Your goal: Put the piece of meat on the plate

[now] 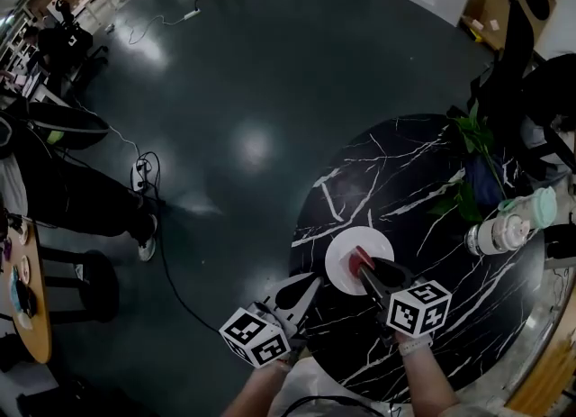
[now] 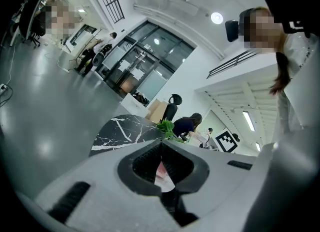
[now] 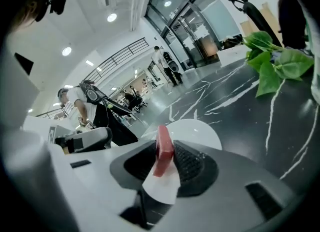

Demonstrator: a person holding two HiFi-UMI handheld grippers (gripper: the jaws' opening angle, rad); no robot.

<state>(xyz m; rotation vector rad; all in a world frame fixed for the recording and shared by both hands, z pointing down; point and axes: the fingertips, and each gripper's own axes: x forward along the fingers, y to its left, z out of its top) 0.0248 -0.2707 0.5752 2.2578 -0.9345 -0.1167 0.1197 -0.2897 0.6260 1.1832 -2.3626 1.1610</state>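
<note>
In the head view a white plate [image 1: 342,258] lies on the black marble table [image 1: 423,181]. My right gripper [image 1: 362,268] hangs over the plate's right half, shut on the red piece of meat [image 1: 359,257]. The right gripper view shows the meat [image 3: 163,148] standing on edge between the ribbed pads [image 3: 187,163], with the plate [image 3: 197,128] just beyond and below. My left gripper [image 1: 310,285] sits at the table's near edge, left of the plate, its jaws [image 2: 161,146] shut and holding nothing.
A leafy green plant [image 1: 472,140] and a white jar [image 1: 493,235] stand on the table's right side, with a teal object [image 1: 543,205] beside them. The table's left rim [image 1: 301,226] drops to a dark floor with a cable [image 1: 162,253]. A stool [image 1: 90,285] stands far left.
</note>
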